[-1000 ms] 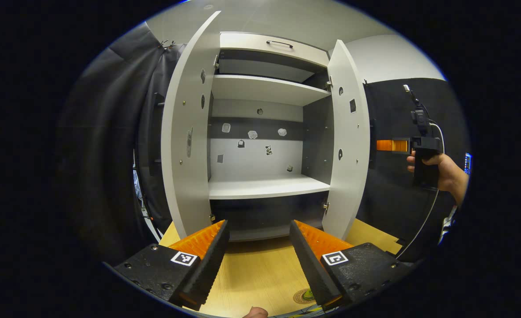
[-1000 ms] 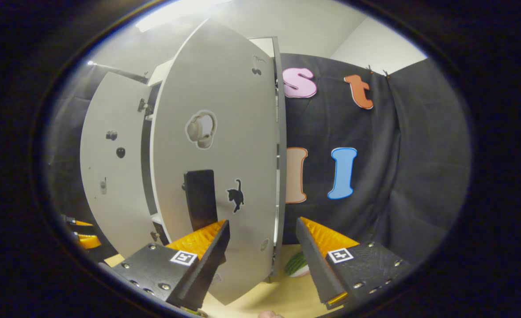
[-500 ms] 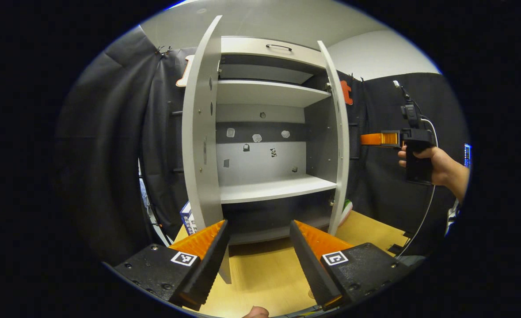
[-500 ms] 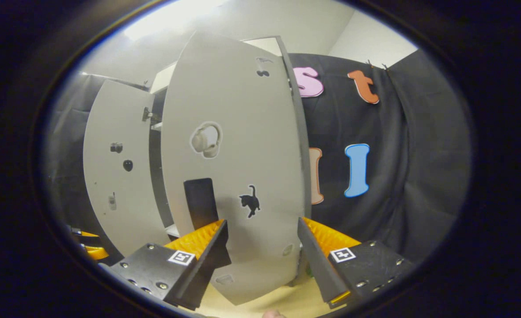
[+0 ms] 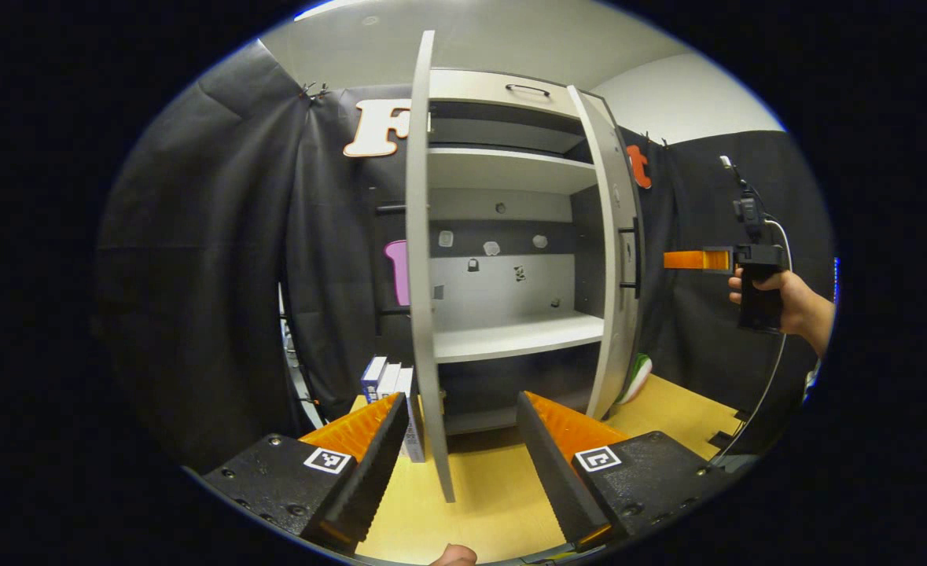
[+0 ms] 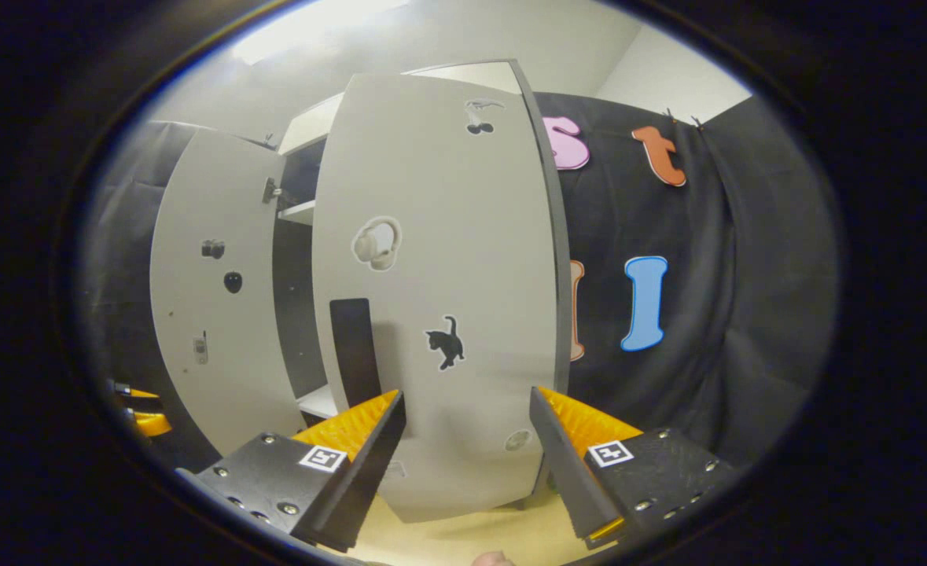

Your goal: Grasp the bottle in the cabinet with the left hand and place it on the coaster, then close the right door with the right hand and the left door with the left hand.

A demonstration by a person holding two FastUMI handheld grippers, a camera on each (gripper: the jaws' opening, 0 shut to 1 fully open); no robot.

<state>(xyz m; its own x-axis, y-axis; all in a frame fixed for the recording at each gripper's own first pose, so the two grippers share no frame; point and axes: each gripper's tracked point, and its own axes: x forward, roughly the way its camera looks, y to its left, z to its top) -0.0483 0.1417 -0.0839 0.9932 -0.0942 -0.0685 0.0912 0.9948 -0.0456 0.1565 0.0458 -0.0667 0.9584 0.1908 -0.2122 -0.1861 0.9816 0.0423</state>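
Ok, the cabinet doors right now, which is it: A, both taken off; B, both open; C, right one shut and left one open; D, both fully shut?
B: in the left gripper view the left door stands edge-on and the right door is ajar, with the bare shelf showing between them.

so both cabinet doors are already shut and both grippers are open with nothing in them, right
Not quite: the doors are not shut. In the left gripper view the left door stands edge-on and the right door is ajar, with the shelf visible between them. The left gripper and right gripper are open and empty, as you said.
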